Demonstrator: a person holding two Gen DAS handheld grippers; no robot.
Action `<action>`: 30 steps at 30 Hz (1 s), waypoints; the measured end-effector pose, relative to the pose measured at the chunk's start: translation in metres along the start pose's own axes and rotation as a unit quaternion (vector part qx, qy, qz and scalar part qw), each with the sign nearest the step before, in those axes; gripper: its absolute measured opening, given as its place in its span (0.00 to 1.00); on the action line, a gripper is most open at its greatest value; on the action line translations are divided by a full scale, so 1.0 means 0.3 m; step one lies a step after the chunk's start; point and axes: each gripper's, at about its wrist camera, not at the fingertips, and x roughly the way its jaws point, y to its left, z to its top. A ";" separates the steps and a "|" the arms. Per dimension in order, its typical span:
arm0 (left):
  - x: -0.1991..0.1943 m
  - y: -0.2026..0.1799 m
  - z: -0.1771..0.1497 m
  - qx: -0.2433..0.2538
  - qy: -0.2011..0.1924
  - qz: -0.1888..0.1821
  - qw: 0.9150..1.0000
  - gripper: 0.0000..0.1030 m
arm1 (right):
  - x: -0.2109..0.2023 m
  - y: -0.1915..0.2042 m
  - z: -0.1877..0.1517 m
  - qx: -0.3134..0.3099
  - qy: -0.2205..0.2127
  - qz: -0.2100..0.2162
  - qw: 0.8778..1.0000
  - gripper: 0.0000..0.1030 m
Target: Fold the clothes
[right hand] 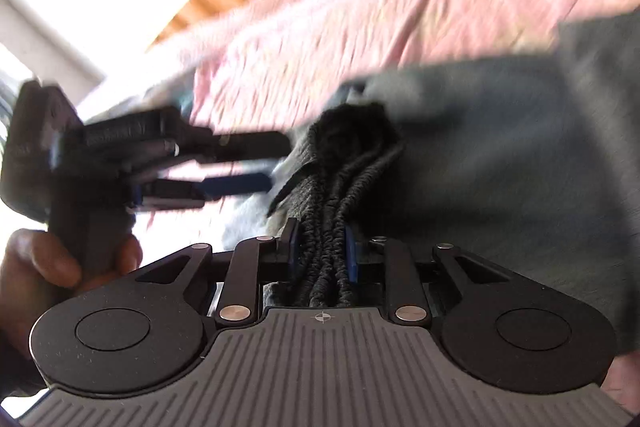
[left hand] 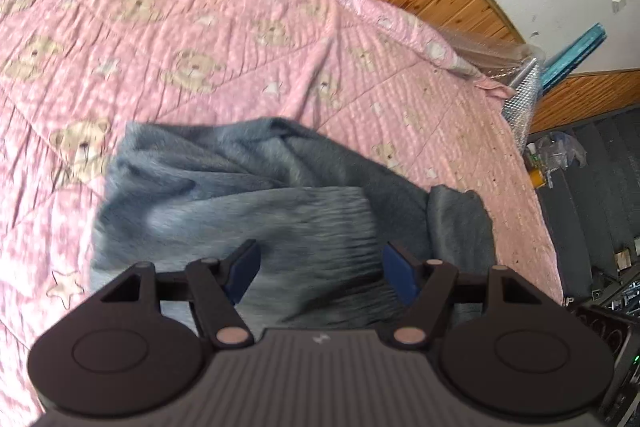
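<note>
Grey garment (left hand: 248, 187) lies bunched on the pink quilt (left hand: 180, 27), in the left view from centre down to 6 o'clock under the left gripper (left hand: 320, 273). Not flat: deep folds, one lobe sticking out at 3 o'clock. Ribbed band runs across just ahead of the fingers.

Left gripper: jaws wide apart, nothing between the pads, hanging over the ribbed part. Whether the pads touch cloth, can't tell.

Right gripper (right hand: 318, 251): clamped on a gathered ribbed edge, several layers pinched into a rope between the blue pads. Rest of the garment spreads away toward 2–3 o'clock in the right view. The left gripper shows there at 9 o'clock with the person's hand (right hand: 36, 259) on its handle. Heavy motion blur in that view, so finer detail is unreadable.

Handling, my read:
- Soft, limp knit or fleece, light. No stiffness, so it sags from any single hold.
- Fuzzy surface grips the pads well; slip risk low. Not fragile.
- Ribbed band is stretchy and thick, the best hold; it won't pull out.
- Bunched hold grabs multiple layers, so a fold line from it will be sloppy.
- Second hold for the left: same ribbed edge, well apart from the right's, single layer if possible, so the edge pulls straight between the two.
</note>
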 end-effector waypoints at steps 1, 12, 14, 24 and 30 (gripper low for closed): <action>0.004 0.004 -0.001 0.004 0.002 0.003 1.000 0.68 | -0.015 -0.022 -0.001 0.004 -0.004 -0.019 1.000 0.20; -0.099 0.081 -0.097 0.011 0.040 -0.030 0.999 0.65 | -0.174 0.038 -0.003 -0.065 -0.100 -0.187 0.975 0.52; -0.099 0.073 -0.111 0.014 0.046 -0.030 0.998 0.64 | -0.132 0.111 -0.018 -0.115 -0.058 -0.135 0.983 0.49; -0.099 0.036 -0.180 0.031 0.074 -0.030 0.996 0.67 | -0.242 0.040 -0.054 -0.080 -0.043 -0.122 0.988 0.75; 0.026 -0.167 -0.086 0.044 0.080 -0.061 0.994 0.73 | -0.512 -0.368 0.077 0.063 -0.129 -0.272 0.952 0.86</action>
